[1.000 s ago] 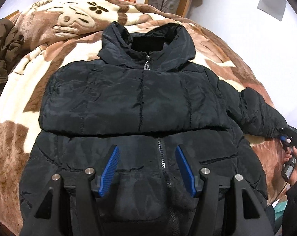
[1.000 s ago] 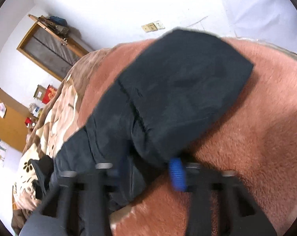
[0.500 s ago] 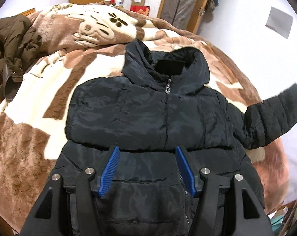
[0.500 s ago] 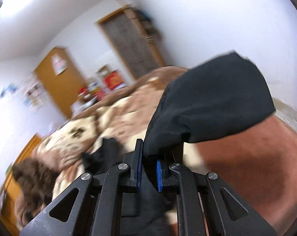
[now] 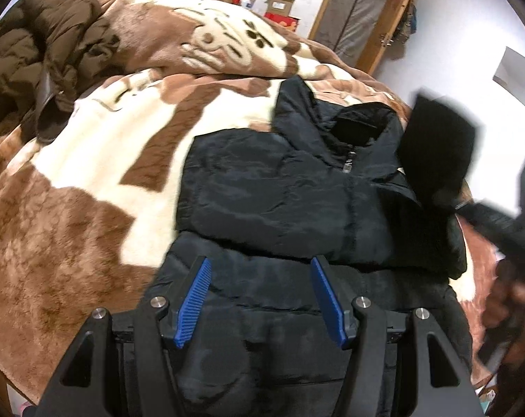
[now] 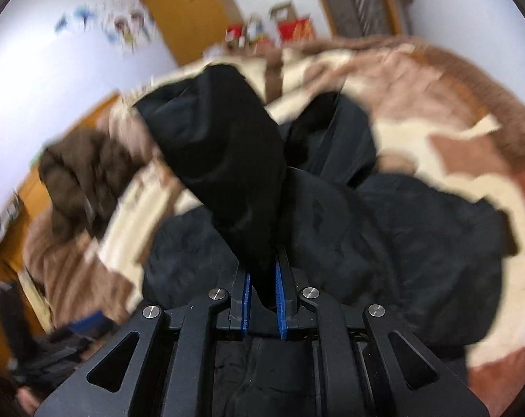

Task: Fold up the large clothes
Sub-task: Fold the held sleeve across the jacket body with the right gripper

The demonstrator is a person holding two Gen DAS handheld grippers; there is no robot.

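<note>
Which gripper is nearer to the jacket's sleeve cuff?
Right. The right gripper is shut on the sleeve cuff; the left gripper hangs open over the jacket's hem, away from it.

A bed under a brown-and-cream blanket (image 5: 88,180) fills a white-walled room; a wood-framed door (image 5: 363,24) and what may be cardboard boxes (image 5: 279,7) stand behind

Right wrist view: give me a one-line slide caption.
Right gripper shut on the black jacket's sleeve, lifting it over the jacket on the blanket.
</note>
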